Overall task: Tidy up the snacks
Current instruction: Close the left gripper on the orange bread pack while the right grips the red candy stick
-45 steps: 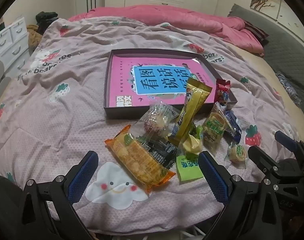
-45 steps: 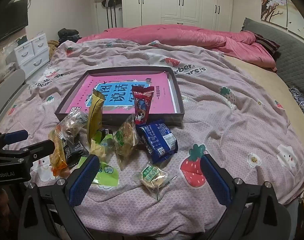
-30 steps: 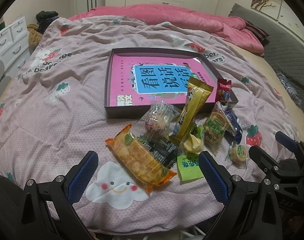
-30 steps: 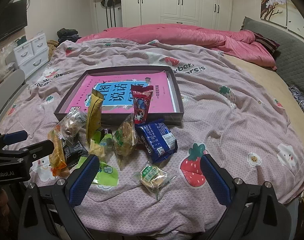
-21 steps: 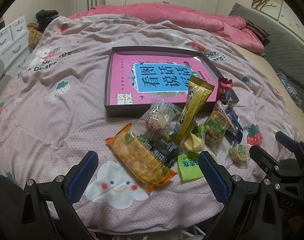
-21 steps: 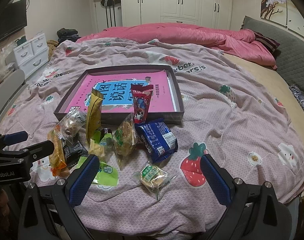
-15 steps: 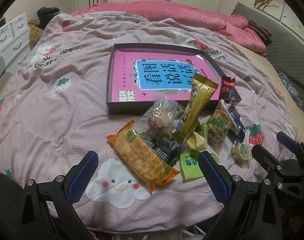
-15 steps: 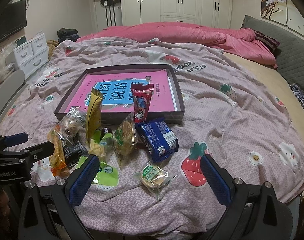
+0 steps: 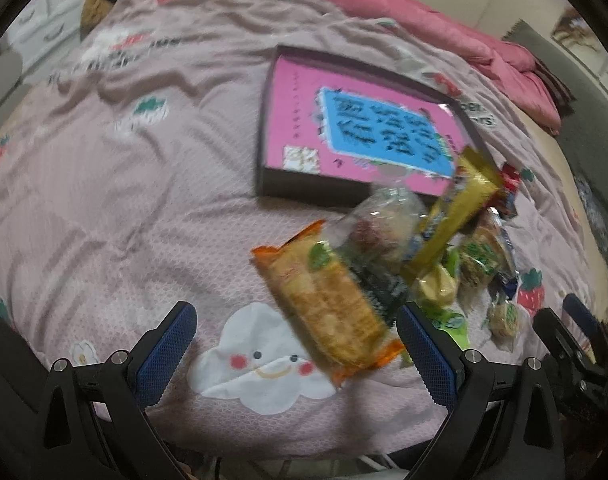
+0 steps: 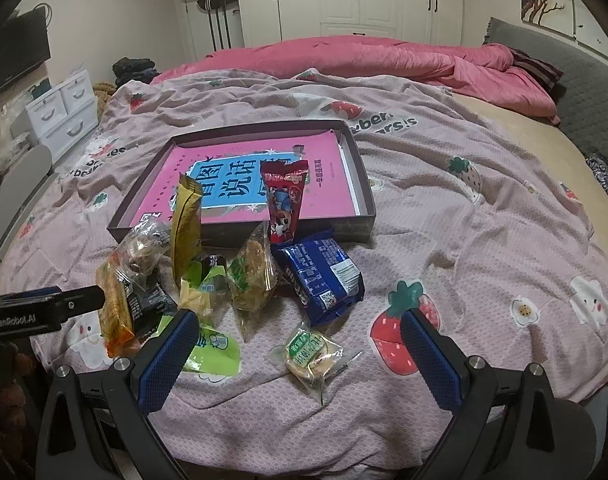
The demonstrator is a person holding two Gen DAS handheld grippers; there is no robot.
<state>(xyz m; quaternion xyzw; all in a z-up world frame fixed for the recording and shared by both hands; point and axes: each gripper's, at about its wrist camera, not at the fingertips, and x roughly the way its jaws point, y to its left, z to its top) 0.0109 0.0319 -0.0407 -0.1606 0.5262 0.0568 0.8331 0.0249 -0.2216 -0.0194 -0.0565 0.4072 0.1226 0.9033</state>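
A pile of snack packets lies on the bed in front of a dark shallow box [image 10: 366,208] with a pink book inside. The orange cracker pack [image 9: 328,304] is nearest my left gripper [image 9: 291,344], which is open and empty just short of it. The pile also holds a gold stick pack [image 10: 185,220], a red pack [image 10: 283,200], a blue biscuit pack [image 10: 320,272], a clear cookie bag [image 10: 249,276] and a small round cake [image 10: 310,354]. My right gripper [image 10: 295,350] is open and empty, near the round cake. The box also shows in the left wrist view [image 9: 299,188].
The pink strawberry-print blanket [image 10: 484,232] covers the bed. A rumpled pink quilt [image 10: 364,60] lies at the far end. A white drawer unit [image 10: 63,116] stands left of the bed. A green packet [image 10: 213,350] lies by my right gripper's left finger.
My left gripper has swung left and tilted, so the snacks sit further right and the view is blurred. My right gripper has barely moved. Both stay open.
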